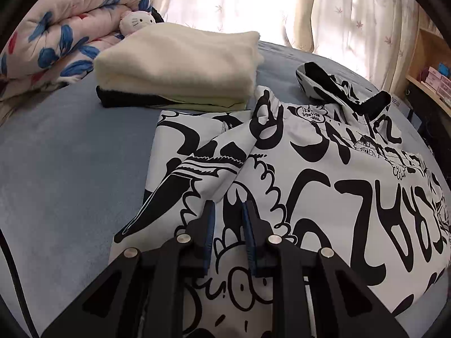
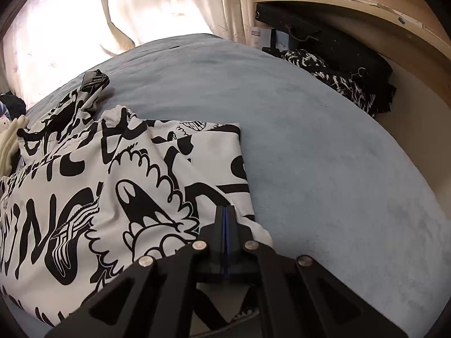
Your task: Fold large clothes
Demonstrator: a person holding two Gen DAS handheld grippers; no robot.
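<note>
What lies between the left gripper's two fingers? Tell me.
Only the printed garment: the left gripper is open above it, graffiti fabric showing in the gap, seen in the left wrist view.

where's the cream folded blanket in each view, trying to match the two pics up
Left wrist view: the cream folded blanket sits upper centre-left on the blue bed, just behind the black-and-white printed garment.
Right wrist view: only a cream sliver shows at the far left edge, beside the same garment; likely the blanket.
Shared landmark: the printed garment; also the sunlit curtain behind the bed.
</note>
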